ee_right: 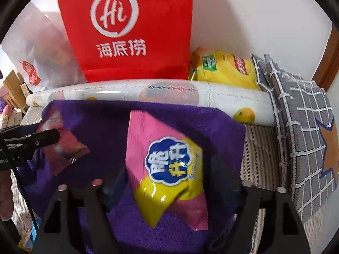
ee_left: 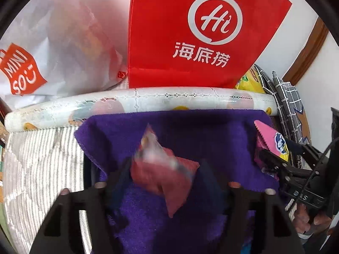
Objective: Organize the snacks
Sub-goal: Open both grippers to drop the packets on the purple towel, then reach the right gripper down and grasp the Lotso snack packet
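A small red snack packet [ee_left: 161, 169], blurred, lies on the purple towel [ee_left: 190, 131] between the fingers of my left gripper [ee_left: 166, 167]. The jaws stand apart on either side of it and the pads do not press on it. A pink and yellow snack packet [ee_right: 165, 160] with a blue cloud logo lies tilted on the same towel [ee_right: 101, 127] between the spread fingers of my right gripper [ee_right: 167, 173], which is open too. In the right wrist view the left gripper [ee_right: 42, 137] shows beside the red packet [ee_right: 63, 146].
Behind the towel lies a rolled fruit-print tablecloth [ee_left: 148, 101]. A red bag [ee_right: 131, 31] and a white Miniso bag [ee_left: 53, 53] stand against the wall. A yellow packet [ee_right: 228, 69] and grey checked cushions [ee_right: 303, 127] are at the right. The surface [ee_left: 42, 158] is striped.
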Available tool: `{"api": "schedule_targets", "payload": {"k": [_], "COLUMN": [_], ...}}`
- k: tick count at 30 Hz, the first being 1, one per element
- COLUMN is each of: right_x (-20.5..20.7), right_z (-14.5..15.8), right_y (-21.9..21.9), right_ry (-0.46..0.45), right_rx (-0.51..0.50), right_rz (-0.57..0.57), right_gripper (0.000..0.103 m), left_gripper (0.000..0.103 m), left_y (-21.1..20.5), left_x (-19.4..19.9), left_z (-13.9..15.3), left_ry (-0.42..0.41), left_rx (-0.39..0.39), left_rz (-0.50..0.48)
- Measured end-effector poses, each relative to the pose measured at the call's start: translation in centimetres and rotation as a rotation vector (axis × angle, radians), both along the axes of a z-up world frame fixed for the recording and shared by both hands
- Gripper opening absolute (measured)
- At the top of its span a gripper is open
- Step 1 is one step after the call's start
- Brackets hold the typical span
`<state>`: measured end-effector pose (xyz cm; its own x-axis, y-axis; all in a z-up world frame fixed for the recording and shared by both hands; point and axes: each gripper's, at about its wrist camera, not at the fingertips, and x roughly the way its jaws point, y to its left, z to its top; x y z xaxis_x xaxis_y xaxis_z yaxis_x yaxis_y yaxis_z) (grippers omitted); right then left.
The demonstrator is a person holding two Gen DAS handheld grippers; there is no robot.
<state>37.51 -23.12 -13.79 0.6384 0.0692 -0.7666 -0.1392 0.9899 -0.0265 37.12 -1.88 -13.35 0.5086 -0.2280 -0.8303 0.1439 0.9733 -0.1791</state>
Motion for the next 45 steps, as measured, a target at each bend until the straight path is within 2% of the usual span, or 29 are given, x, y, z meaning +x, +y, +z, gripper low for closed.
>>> {"api": "schedule_targets", "payload": {"k": [2, 6, 11, 18, 23, 28, 33, 38, 41, 45], "right_x": [-0.7, -2.1, -4.5, -9.3, -13.2, -16.5, -19.8, -22.5, -23.8, -25.1], "right_z": [0.7, 2.1, 4.2, 6.6, 7.4, 7.3, 6.3, 5.6, 5.0, 3.5], "right_y": [0.2, 0.5, 0.6, 0.1, -0.1, -0.3, -0.5, -0.4, -0.1, 0.2], "right_ry": [-0.022, -0.054, -0.094, -0.157, -0.164, -0.131, -0.114, -0.106, -0.102, -0.08], "right_rx": [-0.006, -0.004, -0.034, -0.076, -0.061, -0.014, -0.008, 0.021, 0.035, 0.05], "right_rz": [-0.002, -0.004, -0.055, -0.115, -0.129, -0.147, -0.168, -0.166, -0.158, -0.15], "right_gripper": [0.086, 0.087, 0.087, 0.088, 0.088, 0.088, 0.087, 0.08, 0.079, 0.076], "left_gripper": [0.073, 0.075, 0.08, 0.08, 0.08, 0.08, 0.08, 0.08, 0.08, 0.08], "left_y": [0.0, -0.1, 0.3, 1.8, 2.2, 3.0, 4.1, 5.3, 5.9, 6.3], "left_x": [-0.6, -1.7, -3.8, -8.1, -11.7, -15.3, -17.5, -19.7, -20.9, -21.9], "left_z": [0.7, 1.9, 3.5, 5.4, 6.7, 7.2, 6.7, 6.5, 6.5, 6.3], "left_ry": [-0.026, -0.052, -0.083, -0.11, -0.158, -0.17, -0.119, -0.128, -0.14, -0.15], "left_rx": [0.017, 0.048, 0.12, 0.087, 0.109, 0.126, 0.116, 0.101, 0.079, 0.086], "left_rz": [0.007, 0.016, 0.079, 0.075, 0.076, 0.094, 0.106, 0.116, 0.115, 0.121]}}
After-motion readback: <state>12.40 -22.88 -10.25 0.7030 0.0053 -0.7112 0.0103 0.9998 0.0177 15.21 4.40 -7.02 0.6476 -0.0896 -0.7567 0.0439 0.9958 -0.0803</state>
